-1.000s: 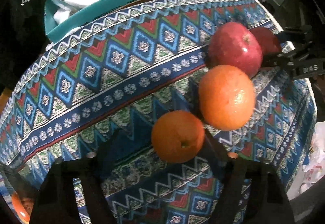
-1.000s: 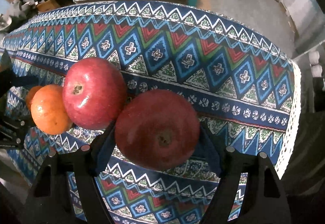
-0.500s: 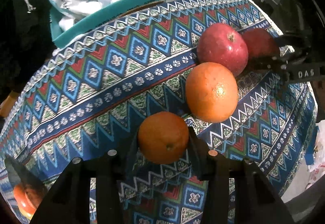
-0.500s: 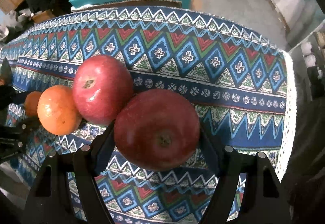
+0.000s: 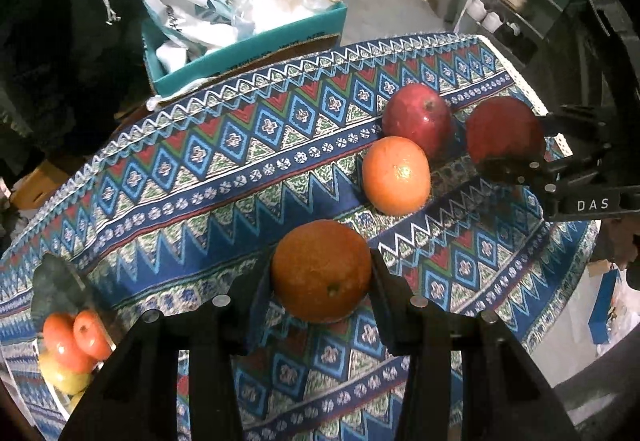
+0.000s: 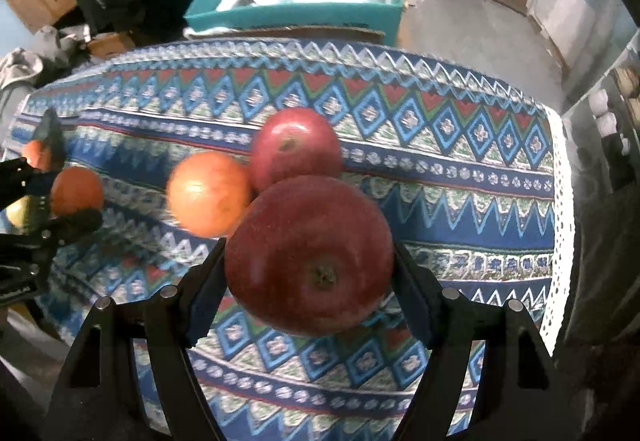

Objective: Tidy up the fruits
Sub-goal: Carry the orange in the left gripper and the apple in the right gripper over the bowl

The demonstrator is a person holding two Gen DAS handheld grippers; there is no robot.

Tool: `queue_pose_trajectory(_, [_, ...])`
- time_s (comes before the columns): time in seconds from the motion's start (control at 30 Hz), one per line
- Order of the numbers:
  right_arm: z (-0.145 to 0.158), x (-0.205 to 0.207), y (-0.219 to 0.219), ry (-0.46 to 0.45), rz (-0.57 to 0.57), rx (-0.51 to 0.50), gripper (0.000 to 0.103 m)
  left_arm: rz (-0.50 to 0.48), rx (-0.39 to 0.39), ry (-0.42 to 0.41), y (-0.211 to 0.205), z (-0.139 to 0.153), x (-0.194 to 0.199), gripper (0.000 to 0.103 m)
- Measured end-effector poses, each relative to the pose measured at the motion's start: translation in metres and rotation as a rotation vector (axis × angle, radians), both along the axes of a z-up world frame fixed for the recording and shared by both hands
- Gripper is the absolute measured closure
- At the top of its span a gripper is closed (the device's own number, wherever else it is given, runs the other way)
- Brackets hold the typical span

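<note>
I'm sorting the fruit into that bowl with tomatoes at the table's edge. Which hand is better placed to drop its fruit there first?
Left, probably. The left gripper is shut on an orange, and the bowl sits just beside it. The right gripper holds an apple at the table's far side, beyond the loose fruit.

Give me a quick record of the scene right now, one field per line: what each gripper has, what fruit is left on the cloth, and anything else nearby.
left gripper: jaws shut on the darker orange
right gripper: jaws shut on the dark red apple
loose on tablecloth: lighter orange, touching a second red apple
fruit dish: at the cloth's left edge, red and yellow fruit in it
behind the table: teal box holding bags
</note>
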State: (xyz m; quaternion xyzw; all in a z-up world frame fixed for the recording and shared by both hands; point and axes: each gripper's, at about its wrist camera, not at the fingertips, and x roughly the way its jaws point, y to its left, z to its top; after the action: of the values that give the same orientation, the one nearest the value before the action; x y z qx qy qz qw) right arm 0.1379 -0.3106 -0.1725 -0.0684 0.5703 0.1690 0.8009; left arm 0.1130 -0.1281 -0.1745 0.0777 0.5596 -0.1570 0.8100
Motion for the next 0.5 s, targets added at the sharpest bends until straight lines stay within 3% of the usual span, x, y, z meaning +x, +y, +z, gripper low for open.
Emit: queue_pose_trajectory(0.5, [0.066, -0.034, 0.042, -0.129, 0.050, 0.100, 0.027, 0.069, -0.030, -0.107, 0.038, 0.065, -0.044, 0.057])
